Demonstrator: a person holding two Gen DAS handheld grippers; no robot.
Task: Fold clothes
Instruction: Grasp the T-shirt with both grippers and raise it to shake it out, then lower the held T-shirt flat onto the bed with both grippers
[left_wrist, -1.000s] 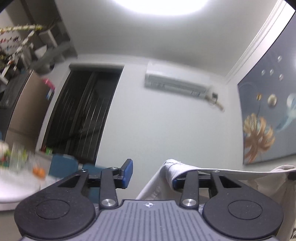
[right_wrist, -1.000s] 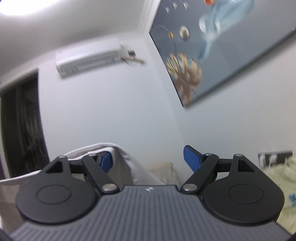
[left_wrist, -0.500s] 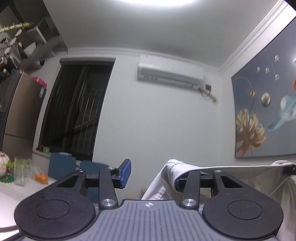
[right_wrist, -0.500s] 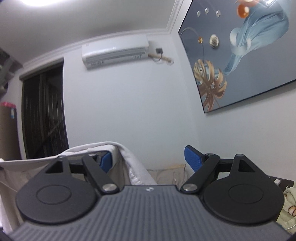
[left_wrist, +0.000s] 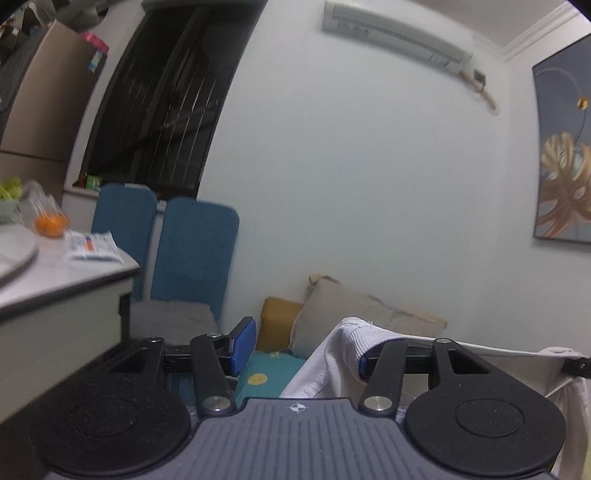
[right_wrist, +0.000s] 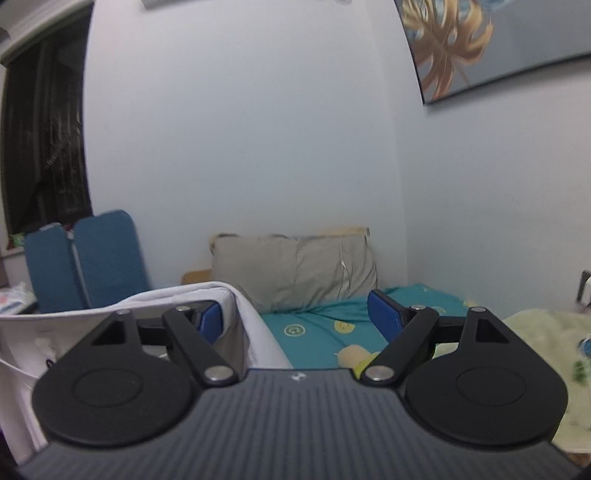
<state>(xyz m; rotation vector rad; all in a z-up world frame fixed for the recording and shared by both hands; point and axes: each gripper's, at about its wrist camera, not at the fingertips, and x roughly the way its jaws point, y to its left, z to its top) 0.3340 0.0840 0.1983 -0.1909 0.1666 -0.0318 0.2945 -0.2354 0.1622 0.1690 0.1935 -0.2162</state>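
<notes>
Left wrist view: white garment (left_wrist: 332, 354), soft and limp, drapes one finger of each wide-spread gripper (left_wrist: 303, 350); ribbed hem offers hold.

Bed (right_wrist: 317, 328): teal sheet with yellow and cream prints; grey-beige pillow (right_wrist: 295, 269) at head end, propped against wall; pale green blanket (right_wrist: 546, 332) on right portion of sheet. Table (left_wrist: 62, 284) at left of left wrist view: white top; orange fruit (left_wrist: 50, 224) and white-blue packet (left_wrist: 92, 247) near far edge; rim of pale round plate (left_wrist: 16, 247) just beside them.
</notes>
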